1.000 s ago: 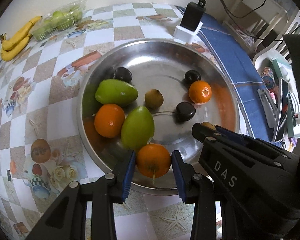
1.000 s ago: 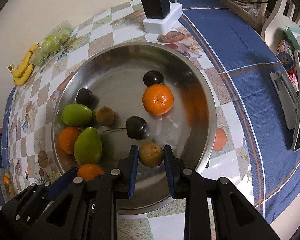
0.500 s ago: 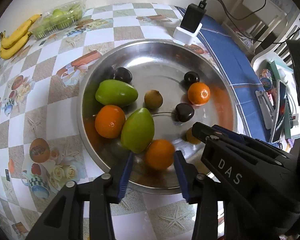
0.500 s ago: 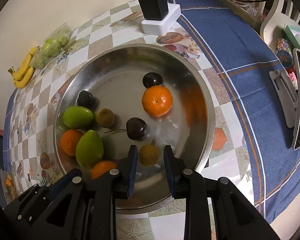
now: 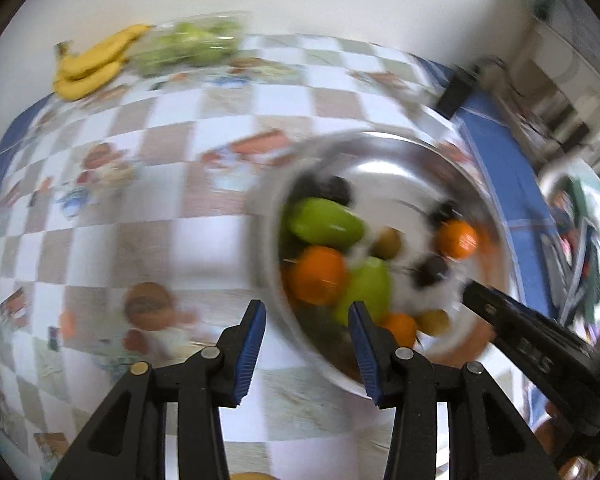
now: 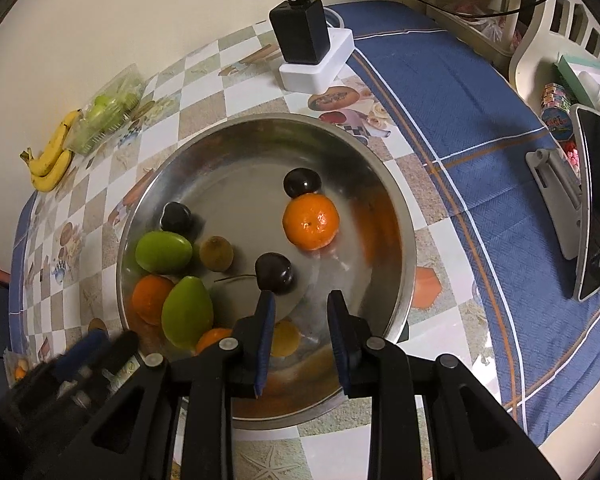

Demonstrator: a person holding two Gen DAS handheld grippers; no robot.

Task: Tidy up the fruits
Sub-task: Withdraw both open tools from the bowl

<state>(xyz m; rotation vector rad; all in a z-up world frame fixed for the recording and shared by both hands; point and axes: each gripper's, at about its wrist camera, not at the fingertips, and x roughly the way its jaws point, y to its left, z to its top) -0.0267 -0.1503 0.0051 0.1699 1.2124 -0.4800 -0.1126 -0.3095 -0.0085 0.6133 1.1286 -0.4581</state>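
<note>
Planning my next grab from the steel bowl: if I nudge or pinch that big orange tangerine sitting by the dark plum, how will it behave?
The tangerine looks round and lies loose on the smooth metal bowl, so a nudge would probably roll it. It touches the dark plum, which would likely shift too. Its rind looks dimpled, so the pads should grip it, though it may dent if squeezed hard.

— What is the bowl (image 6: 396, 216) made of?
— Polished metal, shiny, mirroring the orange (image 6: 311, 221). The dark fruit (image 6: 275, 272) is glossy, the kiwi (image 6: 217, 254) matt
— And the table?
— Slick printed tablecloth (image 6: 204, 96); woven blue cloth (image 6: 440, 92) at right
</note>
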